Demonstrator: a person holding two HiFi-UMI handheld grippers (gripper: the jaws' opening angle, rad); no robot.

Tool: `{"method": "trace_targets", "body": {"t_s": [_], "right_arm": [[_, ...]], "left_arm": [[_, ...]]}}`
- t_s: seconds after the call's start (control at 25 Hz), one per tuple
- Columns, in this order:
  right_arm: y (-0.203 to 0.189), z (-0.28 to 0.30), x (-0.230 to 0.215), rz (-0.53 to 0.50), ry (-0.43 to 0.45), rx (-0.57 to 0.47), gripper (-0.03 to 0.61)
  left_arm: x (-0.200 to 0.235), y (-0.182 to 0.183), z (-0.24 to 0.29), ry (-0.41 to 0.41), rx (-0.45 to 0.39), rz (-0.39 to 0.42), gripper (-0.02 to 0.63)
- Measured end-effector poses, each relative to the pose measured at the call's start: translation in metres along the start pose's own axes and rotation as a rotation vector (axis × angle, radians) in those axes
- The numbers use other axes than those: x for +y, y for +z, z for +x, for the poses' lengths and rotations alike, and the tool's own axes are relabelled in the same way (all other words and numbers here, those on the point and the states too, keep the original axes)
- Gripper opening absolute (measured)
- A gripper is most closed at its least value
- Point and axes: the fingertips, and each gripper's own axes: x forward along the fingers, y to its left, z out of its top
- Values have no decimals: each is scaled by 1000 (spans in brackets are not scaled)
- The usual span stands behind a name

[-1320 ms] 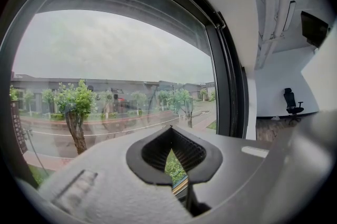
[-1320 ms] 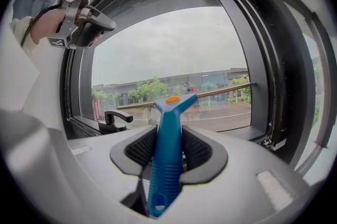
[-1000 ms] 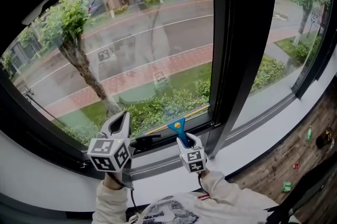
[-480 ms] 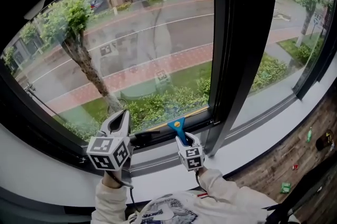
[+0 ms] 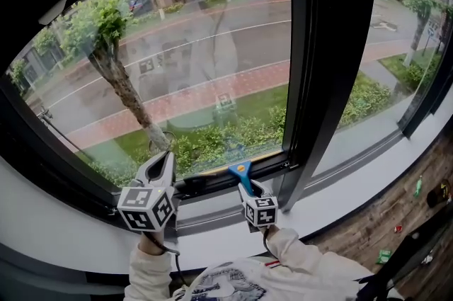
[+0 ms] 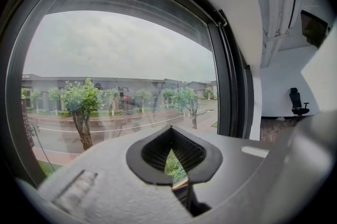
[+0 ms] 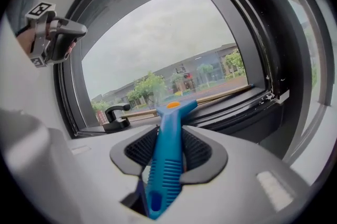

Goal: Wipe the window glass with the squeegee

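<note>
A blue squeegee (image 5: 243,176) with an orange button stands in my right gripper (image 5: 249,190), which is shut on its ribbed handle (image 7: 166,167). Its head (image 7: 176,108) lies at the bottom edge of the window glass (image 5: 191,59), just above the black lower frame. My left gripper (image 5: 157,170) hangs beside it to the left, near the glass's lower edge, with its jaws together and nothing between them (image 6: 169,157). The right gripper view shows the left gripper (image 7: 55,38) raised at the upper left.
A black window handle (image 7: 115,115) sits on the lower frame left of the squeegee. A thick black mullion (image 5: 322,66) bounds the pane on the right. The white sill (image 5: 340,183) runs below, with wooden floor (image 5: 396,211) at the right.
The squeegee and right gripper have dropped slightly toward the lower frame. The left gripper has barely moved.
</note>
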Motion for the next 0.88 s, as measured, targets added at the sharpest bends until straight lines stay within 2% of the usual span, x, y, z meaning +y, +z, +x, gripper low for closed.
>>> {"method": "trace_targets", "body": {"t_s": [0.2, 0.4, 0.52, 0.6, 0.72, 0.88], "right_arm": [[40, -20, 11, 51, -11, -101, 146], [52, -23, 16, 51, -22, -86, 146], [57, -26, 18, 46, -27, -111, 146], [73, -33, 23, 45, -19, -173, 146], [112, -50, 41, -21, -5, -294, 146], [149, -68, 66, -32, 12, -343, 146]], "left_arm": [[-2, -7, -4, 12, 0, -21, 2], [-4, -19, -6, 26, 13, -44, 2], [-3, -30, -10, 34, 31, -51, 2], [-1, -37, -16, 41, 45, -52, 2], [8, -46, -28, 59, 57, -60, 2], [25, -45, -47, 79, 30, -72, 2]]}}
